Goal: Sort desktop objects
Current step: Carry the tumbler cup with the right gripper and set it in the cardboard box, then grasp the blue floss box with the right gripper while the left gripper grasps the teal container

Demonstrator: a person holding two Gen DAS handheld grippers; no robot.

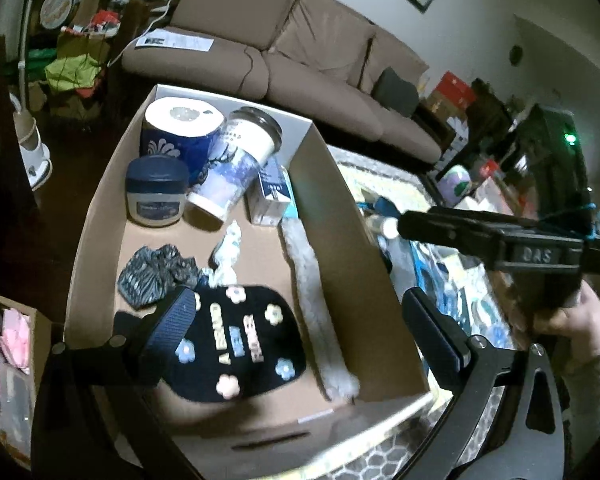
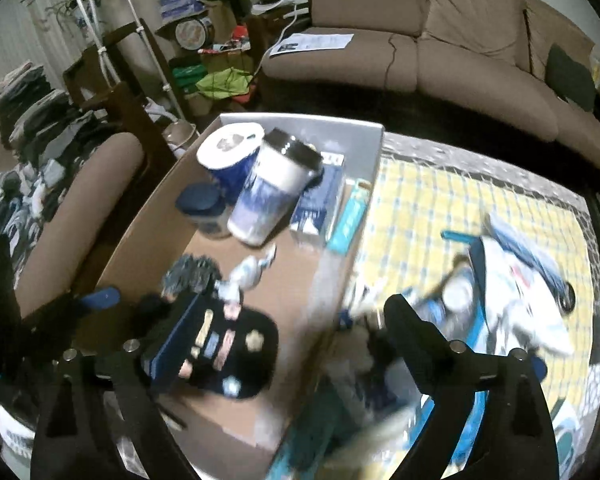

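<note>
An open cardboard box (image 1: 332,208) holds a toilet roll (image 1: 180,124), a lidded paper cup (image 1: 240,160) lying tilted, a blue-lidded jar (image 1: 156,192), a small blue carton (image 1: 272,196), a dark scrunchie (image 1: 156,272), a white fluffy strip (image 1: 316,300) and a black pouch with flower patches (image 1: 240,344). My left gripper (image 1: 306,324) hangs open above the pouch, holding nothing. My right gripper (image 2: 296,336) is open and empty over the box's right wall (image 2: 336,276). In the left wrist view its black body reaches in from the right, held by a hand (image 1: 572,320).
Right of the box lies a yellow checked mat (image 2: 420,208) with a blurred heap of blue and white items (image 2: 512,276). A brown sofa (image 2: 440,52) stands behind. Bags and clutter (image 1: 72,68) sit at the far left, and another box with pink cloth (image 1: 8,344) is near left.
</note>
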